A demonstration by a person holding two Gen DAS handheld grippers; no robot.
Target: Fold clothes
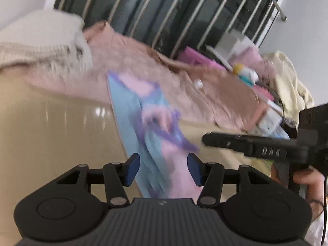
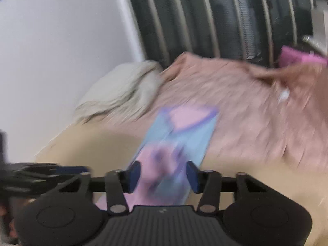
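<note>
Several garments lie on the glossy beige surface [image 1: 51,133], and both views are blurred, so fine detail cannot be told. Largest is the dusty-pink quilted garment [image 1: 155,75], spread across the far part of the surface, below the dark window with metal bars [image 1: 164,10]. At its far left end rests a cream ribbed knit piece [image 1: 37,45]. Smaller, and nearer to the cameras, is the light-blue and pink printed cloth with purple trim [image 1: 147,127]; it forms a long narrow strip whose far end lies over the edge of the pink garment and whose near end reaches under both tools.

The left gripper [image 1: 164,169] has its blue pads [image 1: 132,169] apart, one on each side of the strip, closed on nothing. The right gripper [image 2: 164,177] stands the same way, pads spread around the near part of the strip.

Whether the strip is half folded or already finished, the blur does not let one decide. If a fold is to be made, each gripper should take one near corner, pinching all layers together, and both should move evenly so the edges stay aligned and the pink garment beneath is not dragged.
</note>
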